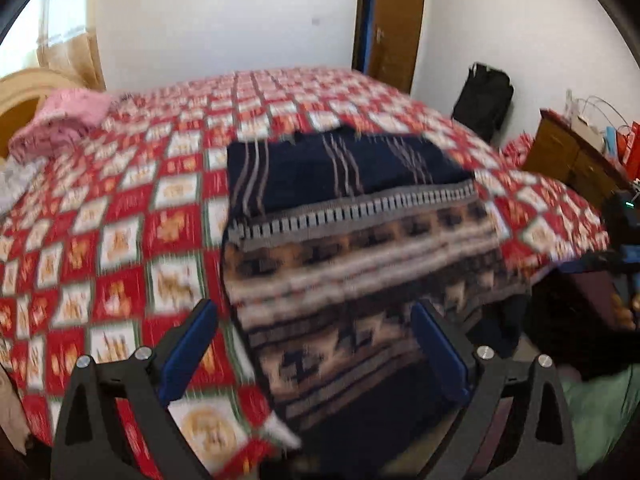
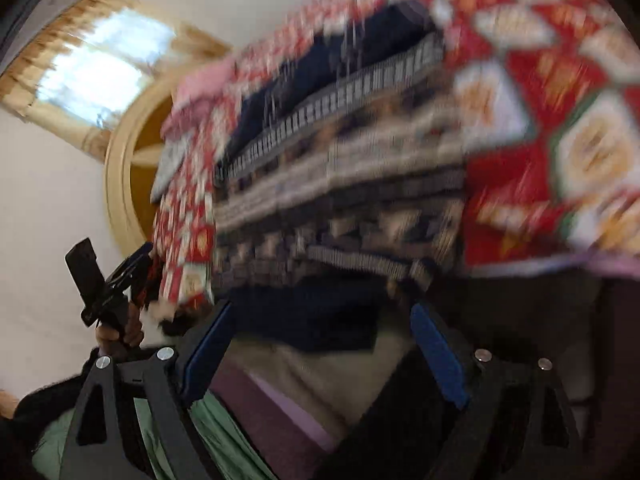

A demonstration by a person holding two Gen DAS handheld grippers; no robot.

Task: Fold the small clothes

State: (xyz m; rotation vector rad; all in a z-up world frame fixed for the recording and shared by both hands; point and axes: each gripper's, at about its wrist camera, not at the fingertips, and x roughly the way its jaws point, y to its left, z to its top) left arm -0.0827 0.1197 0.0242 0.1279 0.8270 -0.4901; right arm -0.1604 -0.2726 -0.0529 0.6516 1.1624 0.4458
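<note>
Nearest the lens, left gripper with two blue-padded fingers spread wide, holding nothing, poised above the near hem of one patterned sweater. To the far left on the bed, one pink bundle of cloth by the curved wooden headboard. Centre, the sweater itself, partly folded, navy upper part doubled over the banded tan-and-grey lower part, lying on one red-and-white checked bedspread with its hem draped over the near edge. Further right, one brown door, one black bag against the wall, one wooden cabinet. From the right wrist view, heavily blurred and tilted: right gripper, jaws likewise wide and empty, just below the sweater's hanging hem.
</note>
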